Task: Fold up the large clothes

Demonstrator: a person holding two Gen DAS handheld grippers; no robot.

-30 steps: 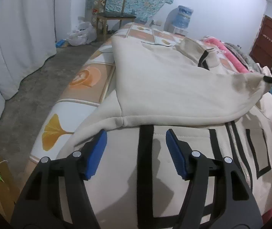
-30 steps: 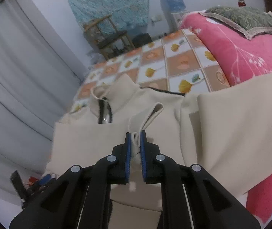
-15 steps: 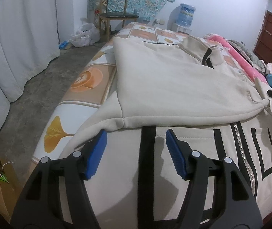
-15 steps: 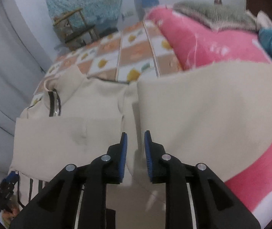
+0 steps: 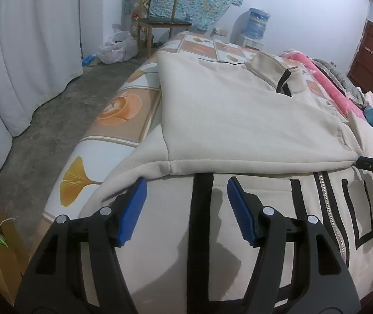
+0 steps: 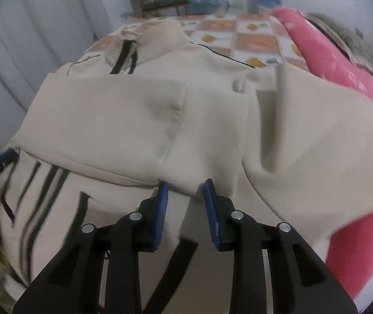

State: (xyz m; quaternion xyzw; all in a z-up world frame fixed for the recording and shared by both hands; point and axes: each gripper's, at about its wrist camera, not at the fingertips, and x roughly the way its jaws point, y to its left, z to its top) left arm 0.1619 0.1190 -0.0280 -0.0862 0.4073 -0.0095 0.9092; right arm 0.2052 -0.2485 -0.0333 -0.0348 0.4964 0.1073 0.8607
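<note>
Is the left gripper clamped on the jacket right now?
No. The left gripper stands open above the cream jacket, its blue pads well apart with only flat fabric and a black stripe showing between them.

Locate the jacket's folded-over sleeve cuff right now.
In the right wrist view the cuff lies on the cream jacket, just ahead of the right gripper, whose opening jaws no longer pinch it.
</note>
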